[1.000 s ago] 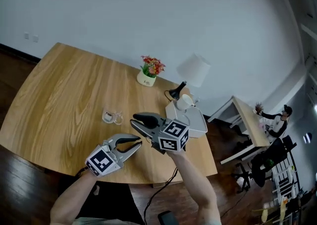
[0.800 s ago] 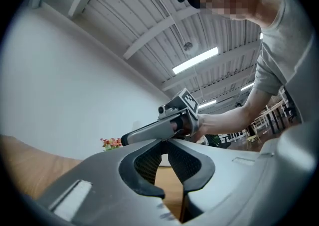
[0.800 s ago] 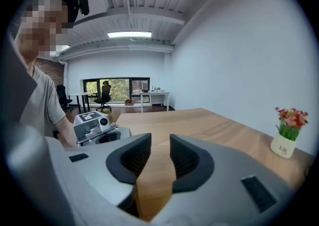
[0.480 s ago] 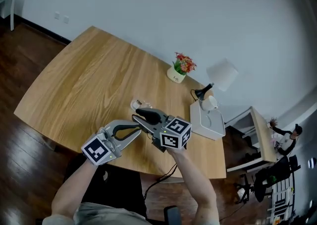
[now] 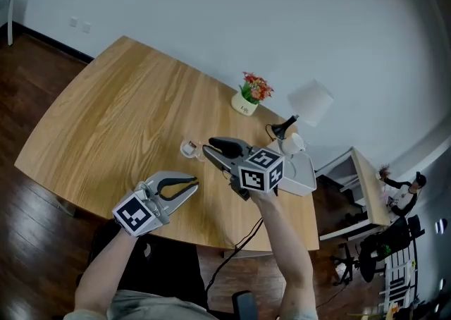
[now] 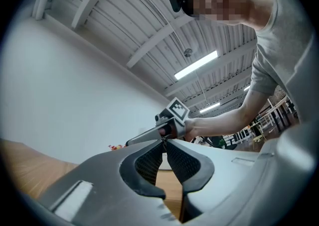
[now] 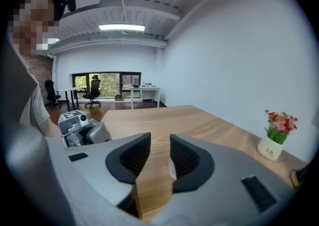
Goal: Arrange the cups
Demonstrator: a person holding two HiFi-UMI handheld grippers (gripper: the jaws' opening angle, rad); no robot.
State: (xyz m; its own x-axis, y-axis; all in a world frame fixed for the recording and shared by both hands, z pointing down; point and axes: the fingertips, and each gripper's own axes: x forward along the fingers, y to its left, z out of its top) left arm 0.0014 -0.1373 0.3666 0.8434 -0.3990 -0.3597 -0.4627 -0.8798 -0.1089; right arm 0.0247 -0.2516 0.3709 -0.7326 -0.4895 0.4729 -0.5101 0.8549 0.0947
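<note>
table (image 5: 106, 121): pale wood, matt, fine straight grain | cup (image 5: 189, 148): clear glass, glossy | flower pot (image 5: 244, 105), 1 o'clock of cup: cream, smooth, glazed | lampshade (image 5: 310, 102): white, matt | floor (image 5: 28, 241): dark wood, glossy sheen

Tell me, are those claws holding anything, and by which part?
Nothing is held. The right gripper's jaws have just been opening with only table between; the left gripper's jaws meet, empty. The glass cup stands free.

The left gripper (image 5: 190, 184) sits low on the left forearm (image 5: 106, 269) and tilts slightly upward, its jaws closed tip to tip with nothing between them. The right gripper (image 5: 214, 148) reaches further forward on the bare right forearm (image 5: 283, 241) and angles downward. Its jaws have just been opening and stand apart, empty.
</note>
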